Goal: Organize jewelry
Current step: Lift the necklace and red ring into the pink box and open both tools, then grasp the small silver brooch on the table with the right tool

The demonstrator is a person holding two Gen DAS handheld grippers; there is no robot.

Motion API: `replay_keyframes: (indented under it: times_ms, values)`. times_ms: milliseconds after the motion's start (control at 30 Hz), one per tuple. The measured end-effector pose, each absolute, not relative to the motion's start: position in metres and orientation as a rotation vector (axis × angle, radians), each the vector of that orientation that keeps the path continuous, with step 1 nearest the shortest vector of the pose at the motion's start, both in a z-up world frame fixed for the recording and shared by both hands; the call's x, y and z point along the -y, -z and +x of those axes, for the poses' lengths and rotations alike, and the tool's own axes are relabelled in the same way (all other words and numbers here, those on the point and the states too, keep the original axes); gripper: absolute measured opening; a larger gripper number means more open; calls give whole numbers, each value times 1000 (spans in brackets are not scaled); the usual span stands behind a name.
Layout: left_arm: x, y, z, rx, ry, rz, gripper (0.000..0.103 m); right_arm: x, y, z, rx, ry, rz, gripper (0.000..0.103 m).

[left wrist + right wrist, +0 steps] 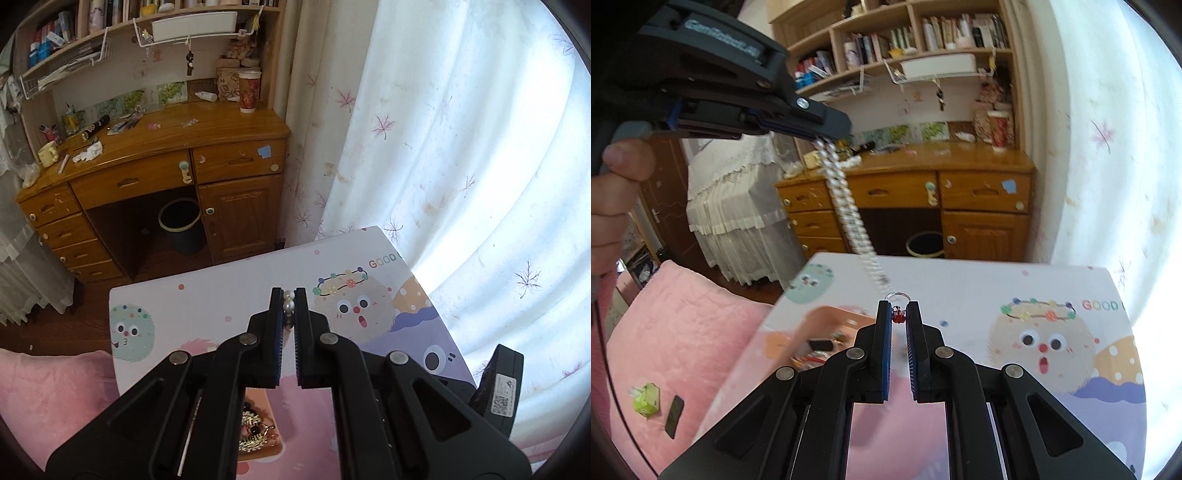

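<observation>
A pearl necklace (846, 206) hangs as a doubled strand from my left gripper (833, 129), which a hand holds at the upper left of the right wrist view. In the left wrist view the left gripper (289, 295) is shut on two pearls (289, 301). The strand's lower end reaches a small ring (897, 295) with a red charm (898, 316), and my right gripper (898, 306) is shut on that charm. A peach tray (827, 317) with more jewelry (253, 432) lies on the cartoon-print table (960, 288) below both grippers.
A wooden desk (177, 147) with drawers and a dark bin (181, 221) under it stands beyond the table. White curtains (461, 147) hang at the right. A pink bed cover (683, 325) at the left bears a phone (674, 415) and a green packet (646, 398).
</observation>
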State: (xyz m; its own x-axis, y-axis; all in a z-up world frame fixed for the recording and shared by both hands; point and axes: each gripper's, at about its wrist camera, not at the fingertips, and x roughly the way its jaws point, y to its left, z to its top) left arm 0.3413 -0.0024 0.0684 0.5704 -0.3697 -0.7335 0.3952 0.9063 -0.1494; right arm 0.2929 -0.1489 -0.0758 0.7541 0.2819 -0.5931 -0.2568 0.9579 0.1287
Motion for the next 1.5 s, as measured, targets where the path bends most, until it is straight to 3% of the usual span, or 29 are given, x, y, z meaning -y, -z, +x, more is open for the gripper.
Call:
replay_keyframes:
  times_ms: [267, 633, 667, 767, 833, 900, 933, 967, 1033, 1500]
  values:
    - [-48, -60, 339, -877, 435, -7, 3, 89, 67, 276, -663, -341, 32, 8]
    - [-77, 72, 351, -1101, 433, -41, 3, 19, 137, 278, -866, -337, 57, 8]
    - [-79, 84, 352, -1123, 424, -38, 3, 17, 146, 276, -888, -333, 63, 13]
    - [-83, 116, 355, -1189, 401, -3, 3, 14, 169, 278, -953, -290, 77, 60]
    - [-87, 130, 357, -1222, 388, 3, 3, 13, 173, 276, -947, -271, 85, 62]
    - [-91, 136, 359, -1231, 394, -30, 8, 14, 174, 277, -950, -254, 82, 63]
    - [-95, 137, 360, -1232, 397, -49, 20, 14, 175, 277, -954, -245, 68, 64]
    - [-98, 136, 361, -1228, 393, -55, 45, 18, 176, 280, -959, -241, 54, 67]
    - [-104, 133, 362, -1192, 367, -67, 66, 22, 177, 282, -965, -233, -3, 68]
    - [-127, 118, 340, -1069, 191, -83, 71, 86, 204, 325, -845, -450, -427, 69]
